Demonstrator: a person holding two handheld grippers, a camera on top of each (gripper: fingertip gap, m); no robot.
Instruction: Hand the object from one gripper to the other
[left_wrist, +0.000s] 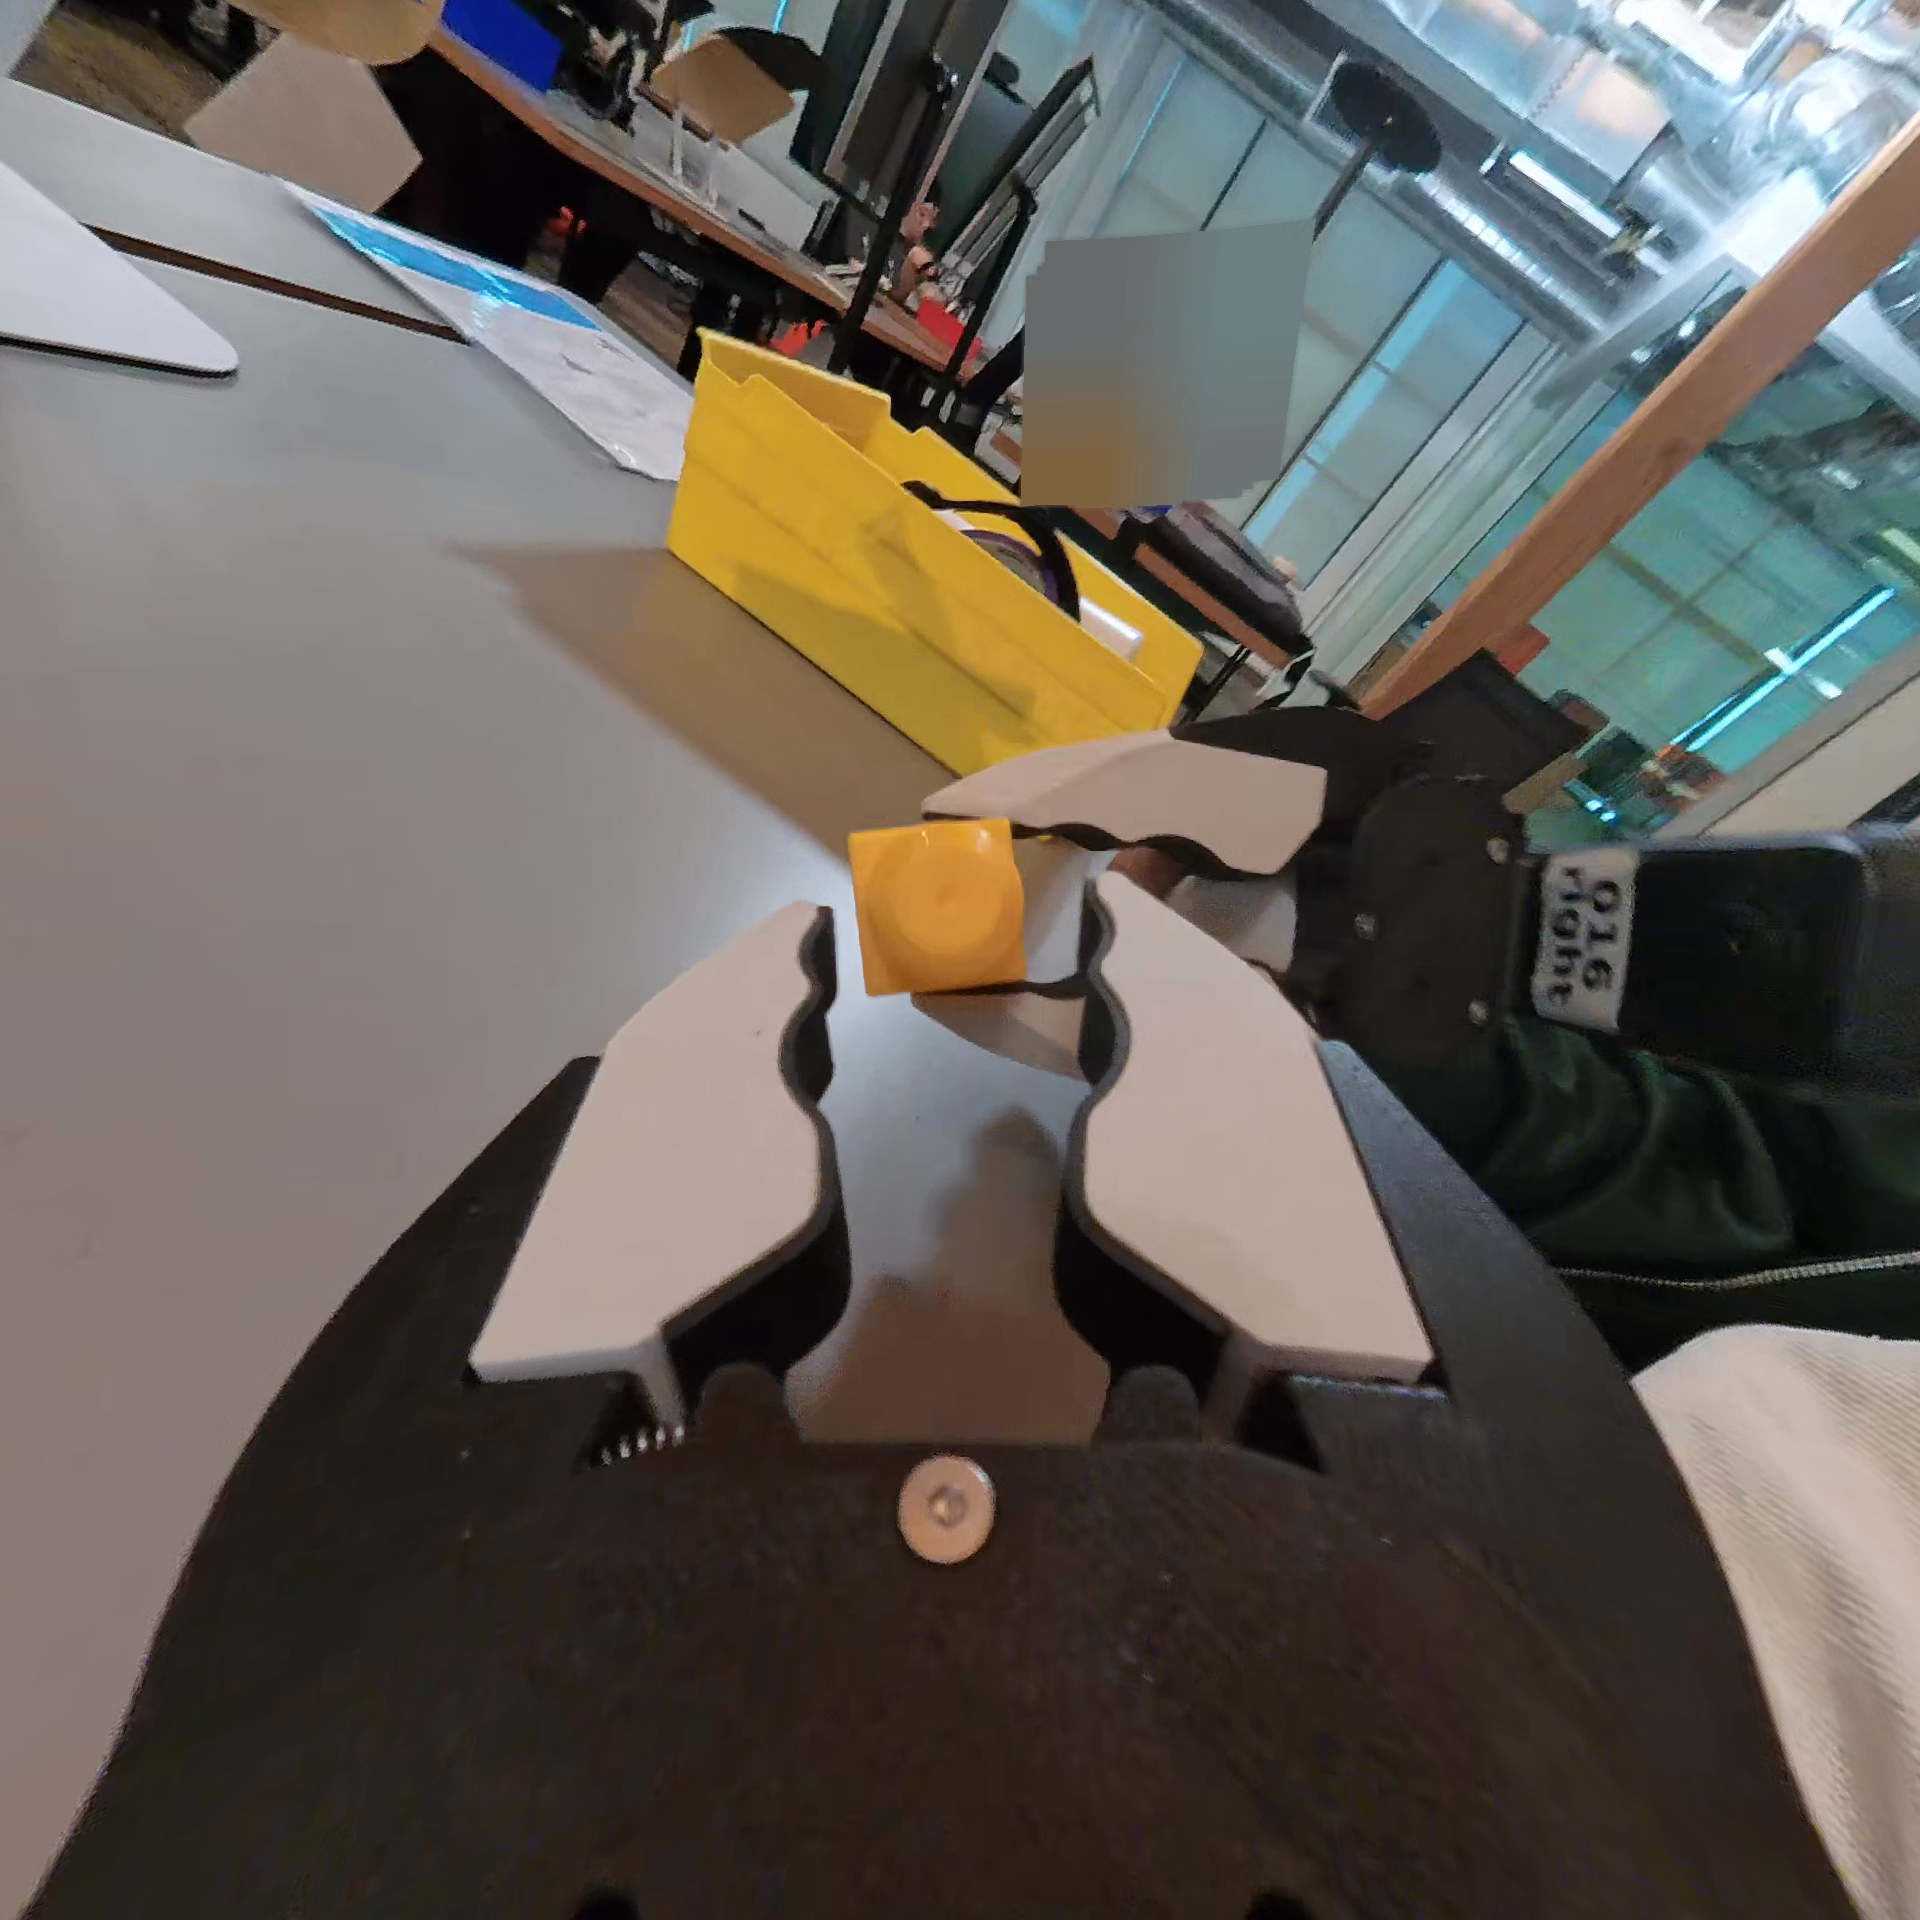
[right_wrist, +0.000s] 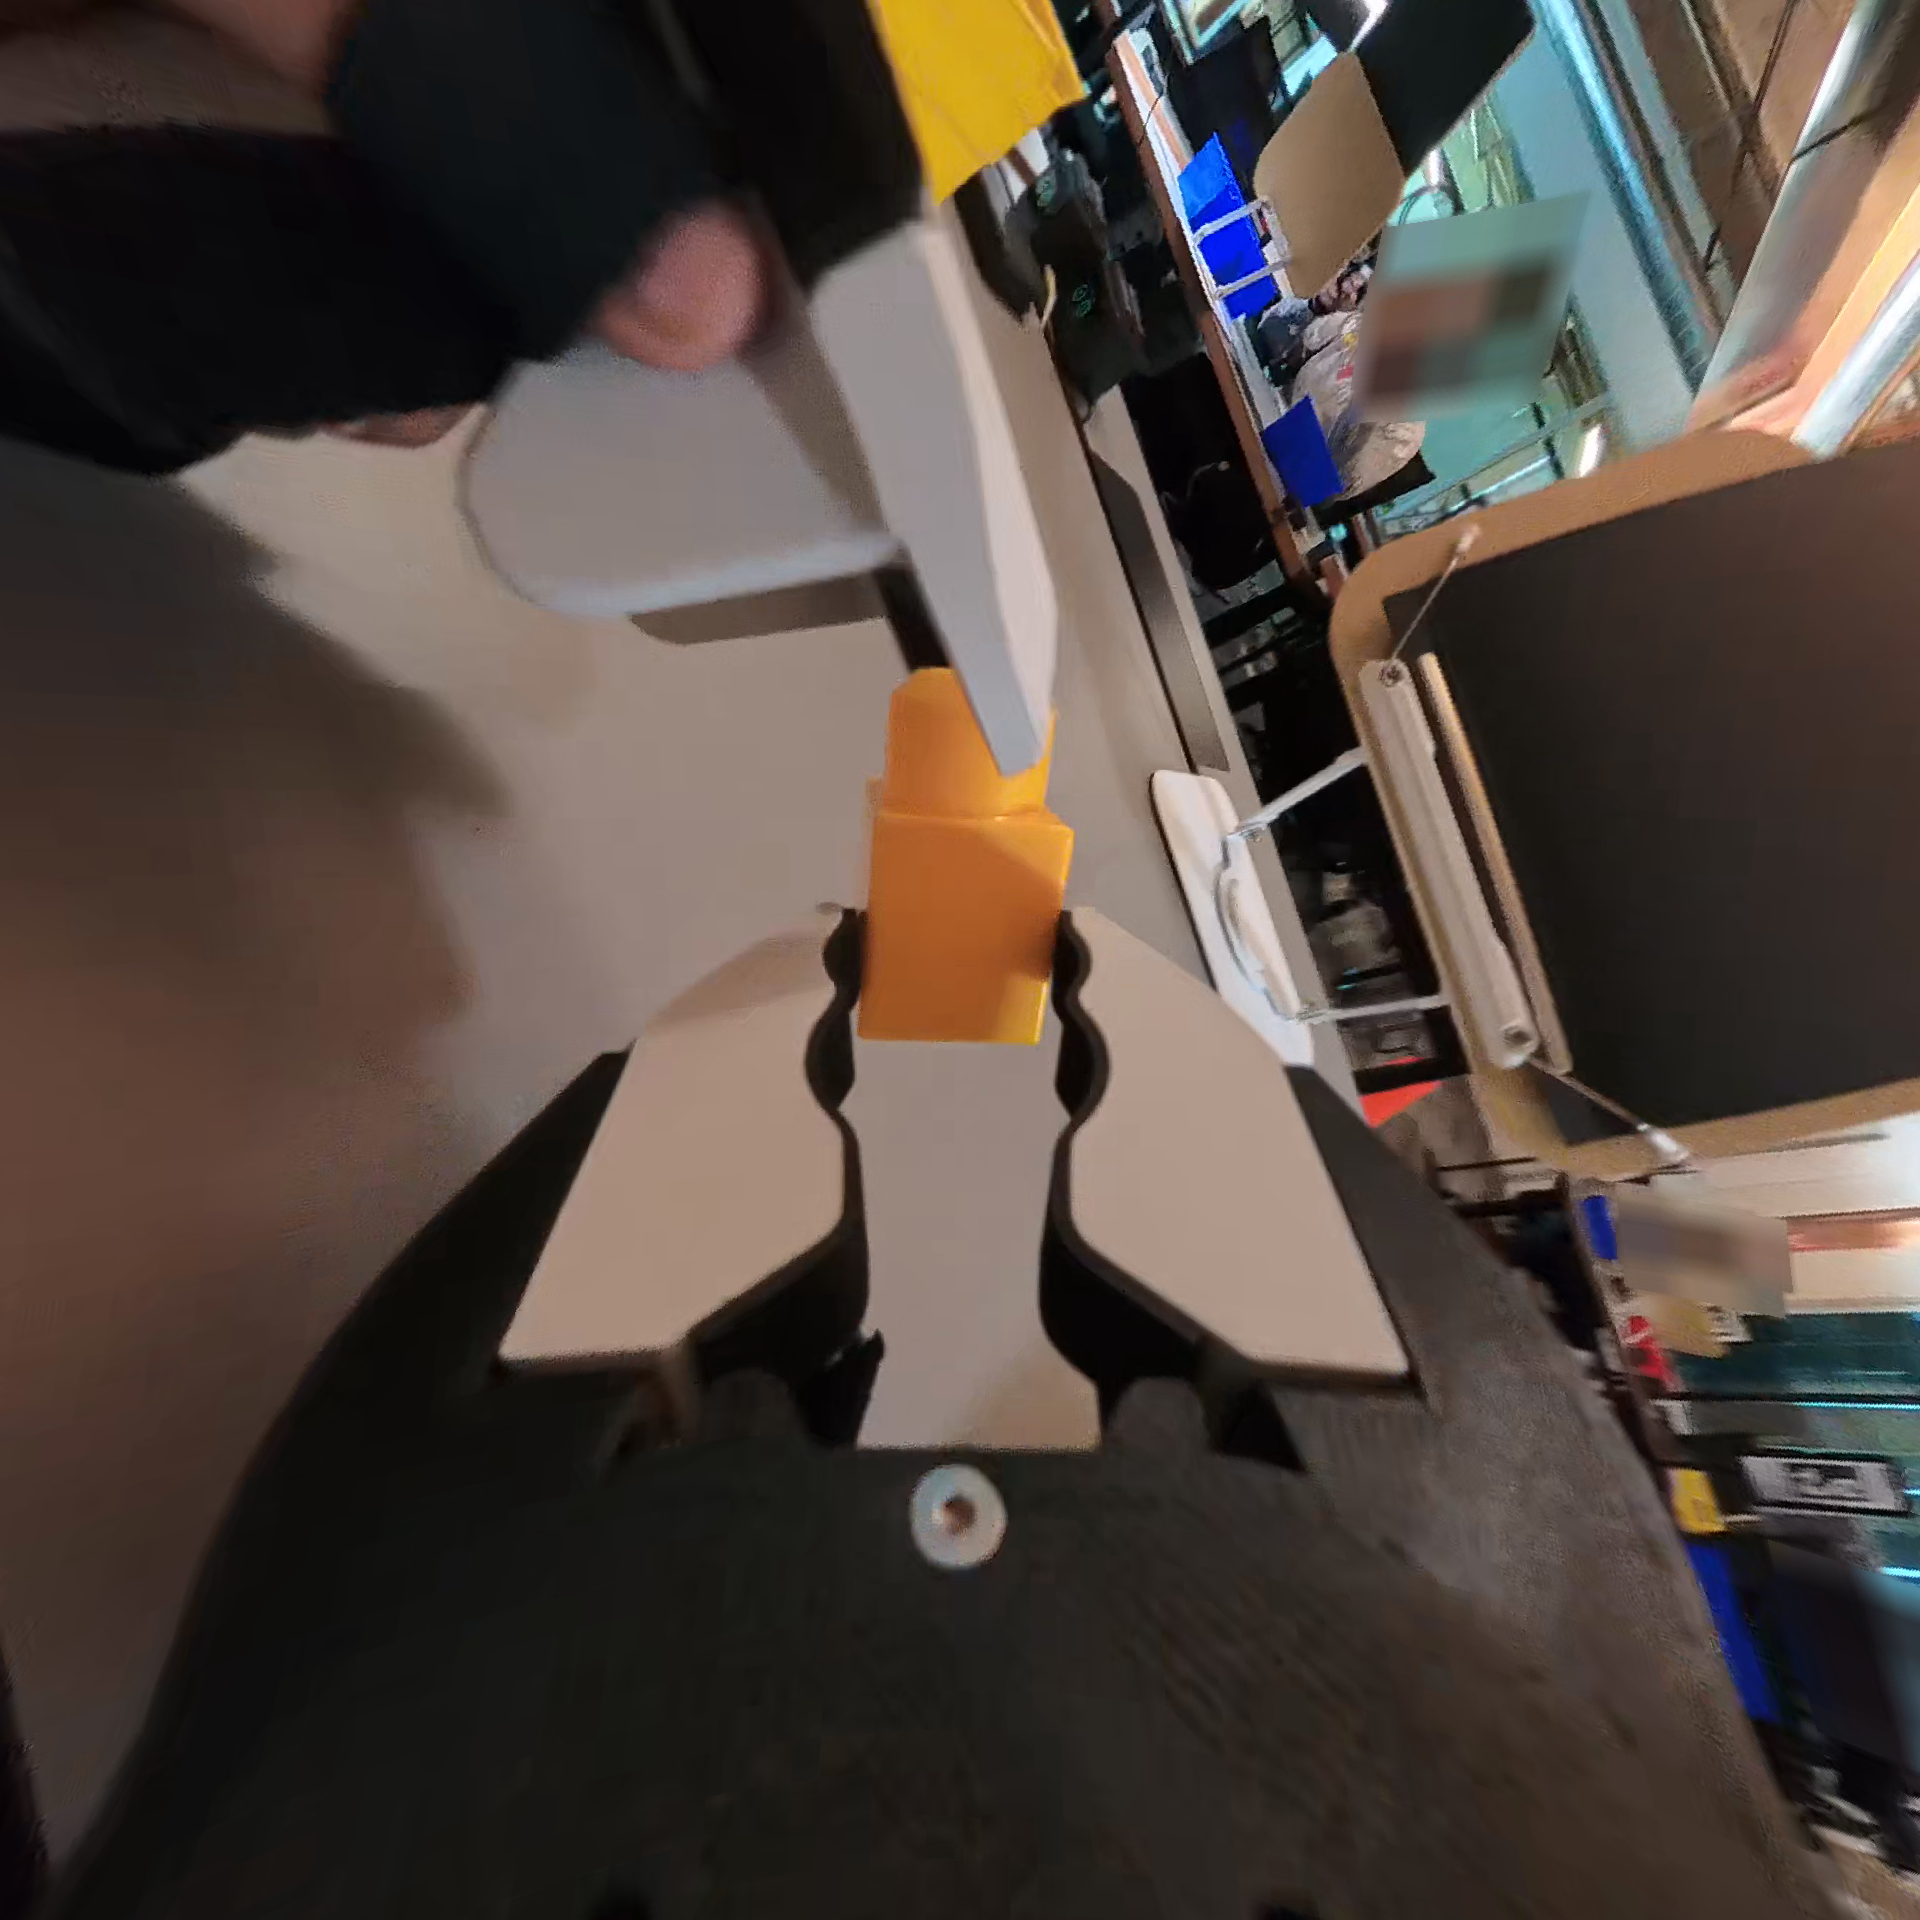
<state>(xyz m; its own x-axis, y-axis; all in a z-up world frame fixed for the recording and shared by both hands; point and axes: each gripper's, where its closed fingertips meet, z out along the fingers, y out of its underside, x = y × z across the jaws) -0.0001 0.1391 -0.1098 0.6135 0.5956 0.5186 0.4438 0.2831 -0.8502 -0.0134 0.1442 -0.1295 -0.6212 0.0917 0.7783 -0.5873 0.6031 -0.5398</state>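
My right gripper (right_wrist: 958, 925) is clenched on the orange block (right_wrist: 961, 925), tips pinching its square body; stud end points fwd, away from the palm. In left wrist view the block (left_wrist: 935, 904) is held above the grey table (left_wrist: 312, 727), just ahead of my left gripper (left_wrist: 956, 935), whose jaws are spread w/ nothing between them. In right wrist view one left finger (right_wrist: 935, 468) overlaps the stud; contact cannot be confirmed. Table surface: matte, plain grey. Yellow bin (left_wrist: 883, 582) sits near the far table edge, w/ papers (left_wrist: 540, 353) beyond it along that edge. Room: workbenches, chairs, blue bins, glass partitions and exposed ducting behind.
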